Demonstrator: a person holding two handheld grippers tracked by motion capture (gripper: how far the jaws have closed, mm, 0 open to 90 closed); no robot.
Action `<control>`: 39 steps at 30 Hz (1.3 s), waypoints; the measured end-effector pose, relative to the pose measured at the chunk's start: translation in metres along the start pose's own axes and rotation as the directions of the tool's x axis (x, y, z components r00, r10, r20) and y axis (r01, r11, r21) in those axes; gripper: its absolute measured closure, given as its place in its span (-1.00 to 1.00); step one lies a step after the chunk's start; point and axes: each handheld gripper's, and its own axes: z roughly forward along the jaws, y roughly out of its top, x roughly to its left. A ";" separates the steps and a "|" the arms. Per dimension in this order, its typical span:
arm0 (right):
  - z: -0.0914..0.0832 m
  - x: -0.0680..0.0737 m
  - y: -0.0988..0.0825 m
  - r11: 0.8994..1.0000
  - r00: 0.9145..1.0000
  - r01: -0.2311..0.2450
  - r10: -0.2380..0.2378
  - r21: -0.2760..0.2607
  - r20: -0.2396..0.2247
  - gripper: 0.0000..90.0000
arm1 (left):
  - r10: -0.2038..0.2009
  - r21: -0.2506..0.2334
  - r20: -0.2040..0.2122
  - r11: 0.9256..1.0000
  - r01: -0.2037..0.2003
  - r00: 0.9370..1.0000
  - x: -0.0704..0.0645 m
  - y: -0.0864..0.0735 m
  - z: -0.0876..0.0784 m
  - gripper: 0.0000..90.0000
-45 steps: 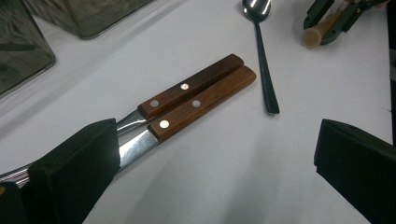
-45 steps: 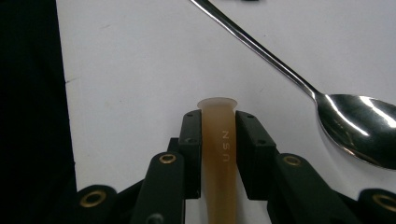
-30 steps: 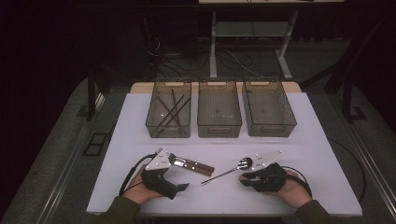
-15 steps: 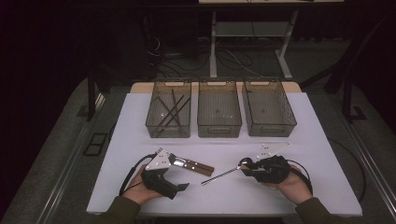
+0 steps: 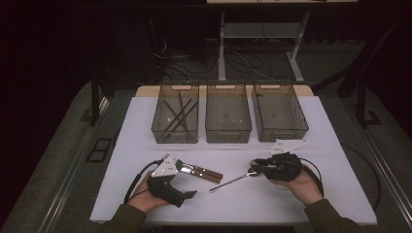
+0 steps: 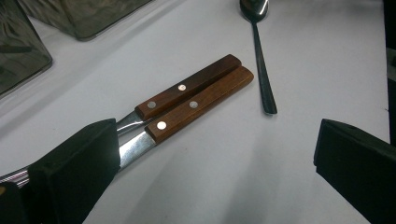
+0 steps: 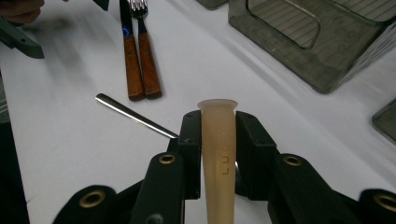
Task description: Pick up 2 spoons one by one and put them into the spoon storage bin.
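Right tool clamped on a pale plastic handle, bins straight ahead across the desk

The right tool (image 7: 218, 140) has its jaws closed on a beige plastic-handled utensil (image 7: 218, 154) near the desk's (image 5: 320, 194) front right, handle pointing toward the three wire-bottomed bins (image 5: 228, 116) lined along the far edge; the right-hand bin (image 5: 281, 112) looks nearest to it. The left tool (image 5: 182, 166) stands wide open at the front left, gripping nothing, one jaw just beside the two wooden-handled pieces (image 6: 196, 100) lying side by side. One steel spoon (image 5: 232, 181) lies slantwise between the hands. The left bin (image 5: 176, 115) holds several dark sticks, too dim to count
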 end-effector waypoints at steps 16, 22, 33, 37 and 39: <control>0.003 -0.014 0.031 0.995 0.998 -0.050 0.053 -0.090 0.034 0.61 | 0.005 0.001 -0.001 1.000 -0.005 1.000 0.001 0.000 0.000 -1.00; 0.007 -0.020 0.043 0.991 0.997 -0.061 0.067 -0.120 0.048 0.61 | 0.001 0.002 0.001 1.000 -0.001 1.000 0.000 0.000 0.000 -1.00; 0.016 -0.035 0.075 0.983 0.991 -0.089 0.103 -0.159 0.083 0.61 | 0.008 0.002 0.002 1.000 -0.008 1.000 0.000 0.000 0.000 -1.00; 0.022 -0.038 0.089 0.983 0.989 -0.093 0.110 -0.160 0.097 0.61 | 0.004 0.001 0.006 1.000 -0.004 1.000 -0.001 0.000 0.000 -1.00; 0.025 -0.041 0.097 0.982 0.988 -0.096 0.114 -0.164 0.103 0.61 | 0.004 0.000 0.007 1.000 -0.004 1.000 -0.001 0.000 -0.001 -1.00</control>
